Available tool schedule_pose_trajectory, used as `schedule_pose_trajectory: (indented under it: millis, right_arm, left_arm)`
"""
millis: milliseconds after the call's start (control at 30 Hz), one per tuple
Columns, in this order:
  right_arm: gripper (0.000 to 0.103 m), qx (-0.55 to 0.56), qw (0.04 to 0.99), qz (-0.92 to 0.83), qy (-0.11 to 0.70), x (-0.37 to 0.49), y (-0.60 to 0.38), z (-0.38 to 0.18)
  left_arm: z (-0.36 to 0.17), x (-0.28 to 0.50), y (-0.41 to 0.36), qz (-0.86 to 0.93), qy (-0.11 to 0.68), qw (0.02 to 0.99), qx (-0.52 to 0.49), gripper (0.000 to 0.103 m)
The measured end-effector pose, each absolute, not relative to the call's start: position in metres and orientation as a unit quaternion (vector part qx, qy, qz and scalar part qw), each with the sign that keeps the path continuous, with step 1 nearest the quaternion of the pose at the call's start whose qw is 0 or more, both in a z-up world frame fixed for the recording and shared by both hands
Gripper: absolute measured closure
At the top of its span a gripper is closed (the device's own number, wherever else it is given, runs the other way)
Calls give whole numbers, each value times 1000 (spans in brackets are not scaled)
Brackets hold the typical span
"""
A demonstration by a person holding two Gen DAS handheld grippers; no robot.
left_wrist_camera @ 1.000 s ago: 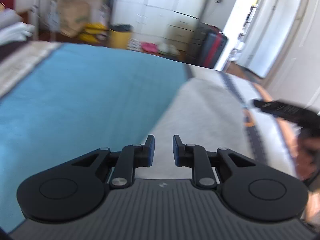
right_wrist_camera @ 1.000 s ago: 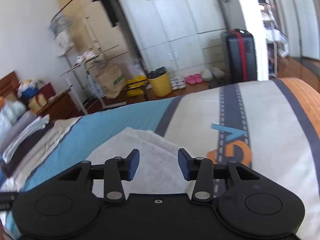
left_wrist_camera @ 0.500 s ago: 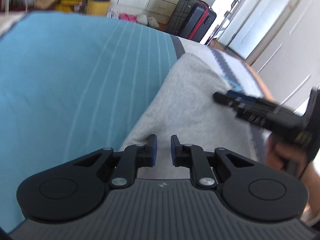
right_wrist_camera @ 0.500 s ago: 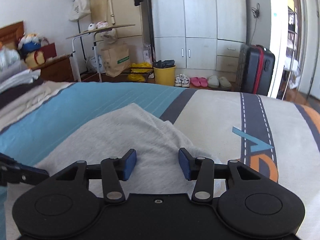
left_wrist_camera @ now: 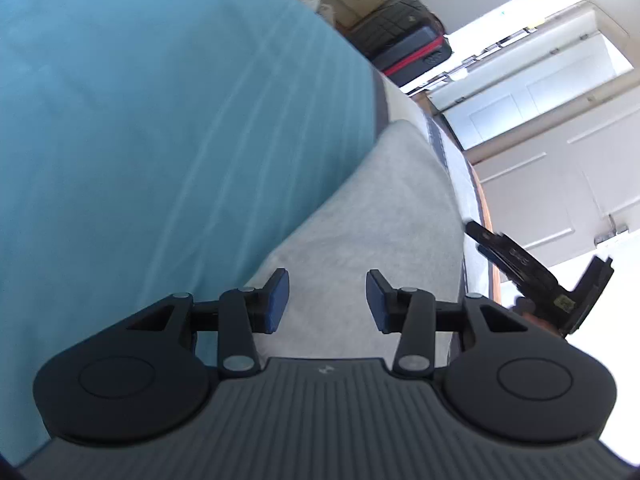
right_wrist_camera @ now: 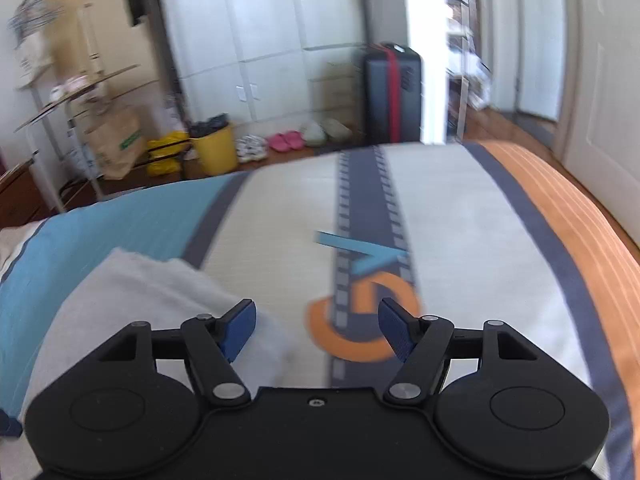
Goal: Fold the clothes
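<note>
A light grey garment point(left_wrist_camera: 372, 216) lies flat on the bed, over the blue and cream bedspread point(left_wrist_camera: 140, 120). My left gripper point(left_wrist_camera: 327, 300) is open and empty, just above the garment's near part. My right gripper point(right_wrist_camera: 317, 330) is open and empty, over the garment's right edge point(right_wrist_camera: 152, 296) and the cream bedspread point(right_wrist_camera: 452, 240). The right gripper also shows in the left wrist view point(left_wrist_camera: 520, 264), at the garment's right side.
A black suitcase with a red stripe point(right_wrist_camera: 394, 92) stands past the foot of the bed. A yellow bin point(right_wrist_camera: 214, 148), shoes point(right_wrist_camera: 288, 140), a paper bag point(right_wrist_camera: 116, 144) and a rack line the far wall with white wardrobes point(right_wrist_camera: 260, 32). A white door point(right_wrist_camera: 600, 100) is right.
Both grippers have opened wider. The left one tilted and moved along the garment's left edge. The right one swung right, off the garment's middle toward its right edge.
</note>
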State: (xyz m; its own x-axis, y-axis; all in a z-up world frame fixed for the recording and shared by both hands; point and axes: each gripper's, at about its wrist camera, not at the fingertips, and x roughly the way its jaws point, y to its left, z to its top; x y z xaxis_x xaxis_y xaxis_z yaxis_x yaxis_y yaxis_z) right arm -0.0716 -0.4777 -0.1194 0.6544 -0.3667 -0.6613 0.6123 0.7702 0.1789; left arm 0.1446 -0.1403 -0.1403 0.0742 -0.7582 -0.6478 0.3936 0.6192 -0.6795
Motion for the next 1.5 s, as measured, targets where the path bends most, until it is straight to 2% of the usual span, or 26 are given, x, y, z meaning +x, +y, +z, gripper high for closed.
schedule_pose_trajectory:
  millis: [67, 167, 200, 233, 300, 433, 500, 700, 733, 767, 800, 833, 867, 1033, 1100, 1200, 1500]
  right_arm:
    - [31, 278, 876, -246, 309, -90, -489, -120]
    - [30, 395, 849, -175, 305, -109, -495, -126]
    - [30, 428, 837, -148, 307, -113, -494, -129]
    - [30, 452, 827, -125, 311, -115, -490, -132]
    - [30, 469, 814, -95, 331, -114, -475, -139]
    - [30, 457, 806, -54, 373, -109, -441, -149]
    - [30, 453, 802, -35, 389, -108, -427, -155]
    - [29, 532, 739, 57, 408, -107, -379, -195]
    - [30, 533, 745, 52, 397, -105, -374, -197]
    - [34, 533, 751, 47, 387, -103, -368, -198]
    - [49, 534, 756, 42, 376, -101, -363, -199]
    - [70, 527, 767, 38, 364, -99, -359, -198]
    - [80, 515, 781, 39, 350, -98, -359, -193]
    - [82, 544, 786, 72, 285, -93, -369, -172]
    - [82, 576, 771, 78, 262, -91, -375, -171]
    - [82, 599, 759, 77, 243, -81, -381, -165]
    - [82, 636, 733, 80, 229, -83, -376, -169]
  left_arm:
    - [-137, 139, -146, -396, 547, 727, -124, 61]
    - [-129, 125, -158, -391, 540, 743, -57, 56]
    - [-127, 120, -161, -390, 535, 749, -38, 53]
    - [-125, 117, -162, -392, 532, 750, -32, 45]
    - [-124, 115, -160, -393, 535, 747, -35, 38]
    - [-126, 119, -152, -377, 545, 747, -52, 37]
    - [-125, 122, -148, -360, 551, 750, -62, 32]
    - [-119, 116, -149, -313, 540, 781, -33, 32]
    - [-117, 114, -150, -315, 536, 782, -34, 32]
    - [-116, 113, -151, -323, 534, 780, -40, 32]
    - [-115, 114, -151, -333, 534, 776, -49, 31]
    - [-114, 114, -150, -342, 535, 770, -62, 31]
    - [-113, 114, -148, -347, 537, 765, -76, 31]
    - [-92, 93, -139, -338, 487, 800, -97, 31]
    - [-86, 84, -122, -339, 486, 784, -186, 31]
    - [-95, 61, -92, -308, 470, 741, -367, 21]
    - [-153, 61, -110, -307, 523, 649, -459, 21]
